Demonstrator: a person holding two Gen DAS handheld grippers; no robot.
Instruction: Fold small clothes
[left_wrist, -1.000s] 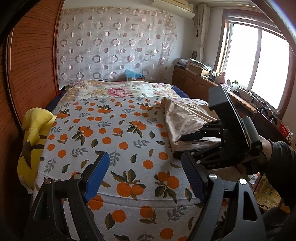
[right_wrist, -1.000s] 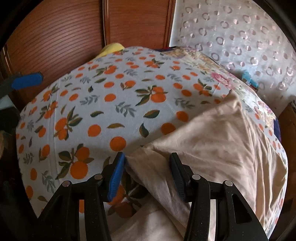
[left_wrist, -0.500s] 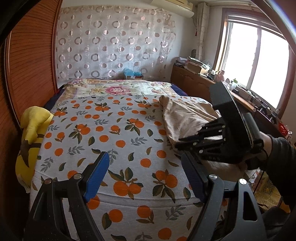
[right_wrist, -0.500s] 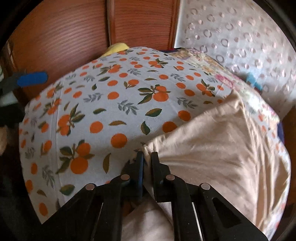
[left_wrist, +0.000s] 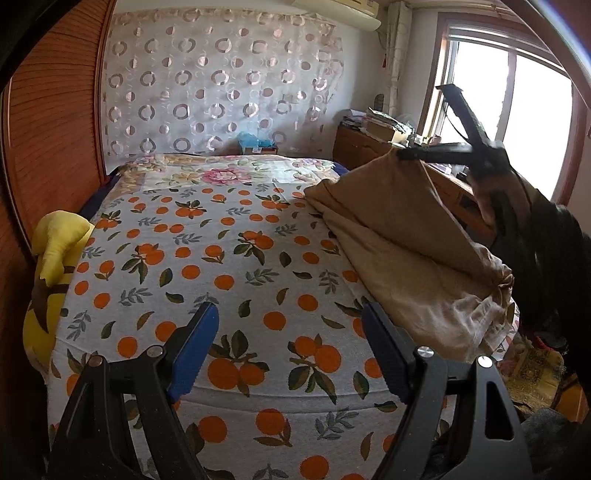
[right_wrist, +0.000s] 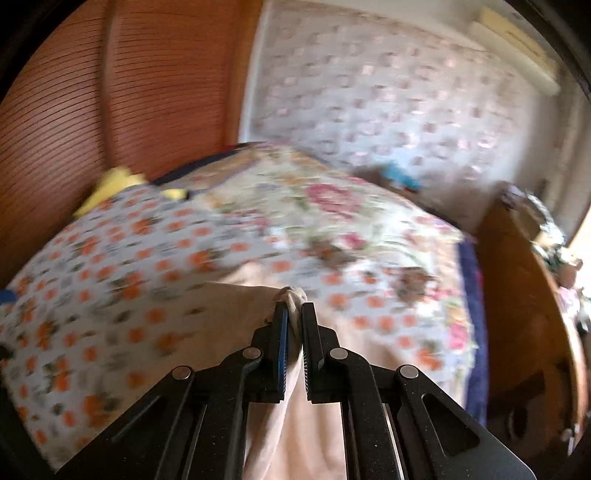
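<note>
A beige garment lies on the right side of the bed, one corner lifted into a peak. My right gripper is shut on that corner of the garment and holds it high above the bed; it also shows in the left wrist view. My left gripper is open and empty, low over the front edge of the bed, left of the garment.
The bed has an orange-print sheet and a floral cover at the far end. A yellow plush toy sits at the left edge by the wooden wall. A cluttered wooden desk stands under the window on the right.
My right gripper closed on the garment's corner and lifted it up and away from the sheet. The left gripper stayed open, nearly still.
</note>
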